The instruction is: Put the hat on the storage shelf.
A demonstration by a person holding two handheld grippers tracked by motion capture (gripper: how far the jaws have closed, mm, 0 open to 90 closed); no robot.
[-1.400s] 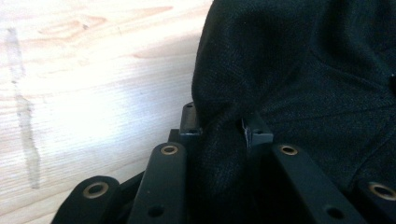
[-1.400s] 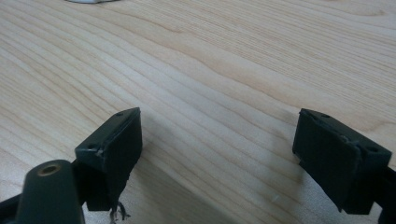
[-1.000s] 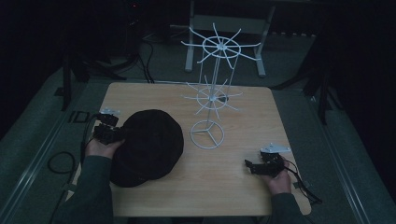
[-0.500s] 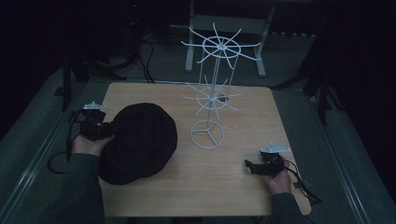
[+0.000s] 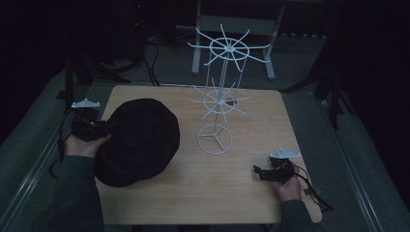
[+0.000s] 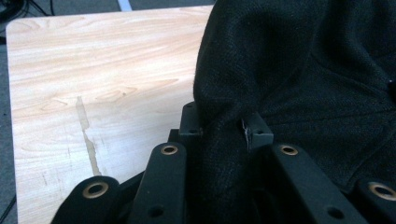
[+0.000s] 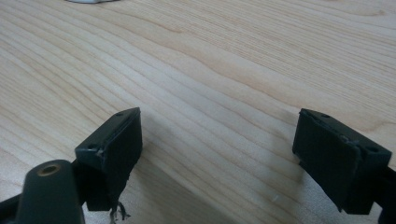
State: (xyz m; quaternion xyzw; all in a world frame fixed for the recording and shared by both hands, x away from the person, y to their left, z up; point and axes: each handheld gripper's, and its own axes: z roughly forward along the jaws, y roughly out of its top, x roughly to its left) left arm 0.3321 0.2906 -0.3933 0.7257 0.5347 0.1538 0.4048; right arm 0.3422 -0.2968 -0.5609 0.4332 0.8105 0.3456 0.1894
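The right hand-held gripper [image 5: 257,172] rests near the counter's [image 5: 241,193] near right corner, jaws wide apart with nothing between them. The left hand-held gripper [image 5: 104,129], at the left edge, is clamped on the rim of the black woven fabric cap [image 5: 138,140]. Farther back stands a white wire display rack [image 5: 220,104].

The right gripper [image 7: 219,154] rises from the bottom of the frame with its two black jaws set wide apart, one at the lower left and one at the lower right, nothing between them. Frayed bits hang from the lower edge of the left pad. Behind them, the pale wooden surface [image 7: 224,60] runs to every edge. A small white piece [image 7: 86,1] peeks in at the top left edge, too cropped to identify.
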